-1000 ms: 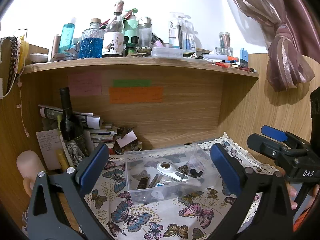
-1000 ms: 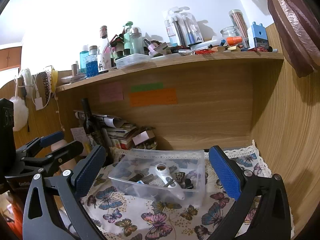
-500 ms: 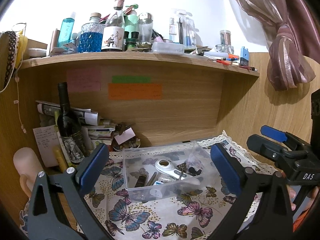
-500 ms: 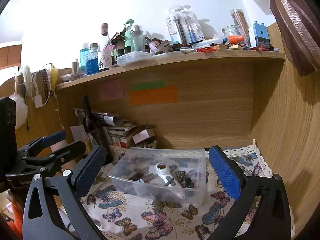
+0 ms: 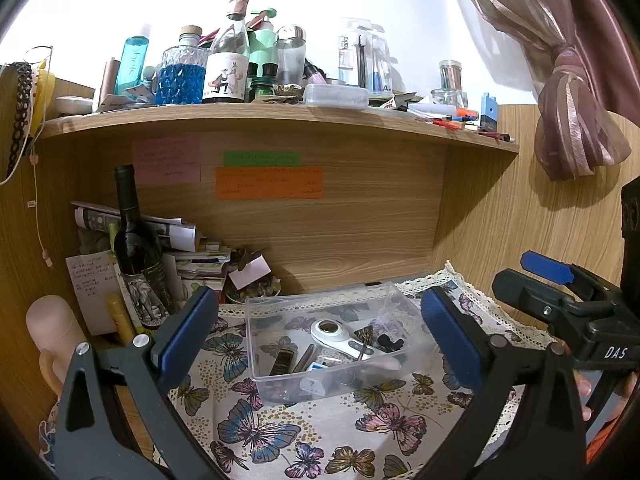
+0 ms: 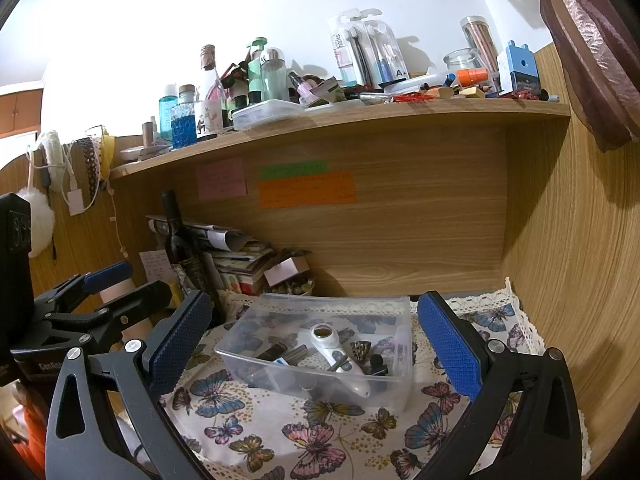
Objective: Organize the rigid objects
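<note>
On the butterfly cloth [image 5: 280, 432] under the shelf [image 5: 280, 120] stands a clear box [image 5: 332, 344], and inside it lie a white magnifier [image 5: 340, 336] and some small dark items. Both the left gripper [image 5: 320, 336] and the right gripper [image 6: 312, 340] hang before the box with fingers wide apart, holding nothing. A wine bottle [image 5: 136, 248] stands at the left.

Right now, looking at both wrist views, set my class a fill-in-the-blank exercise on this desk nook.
1. The clear plastic box sits on a cloth printed with ____.
2. The white handheld magnifier lies ____ that box.
3. The dark wine bottle stands ____ of the box.
4. Both the left gripper and right gripper are ____.

Answers: butterflies; inside; left; open
</note>
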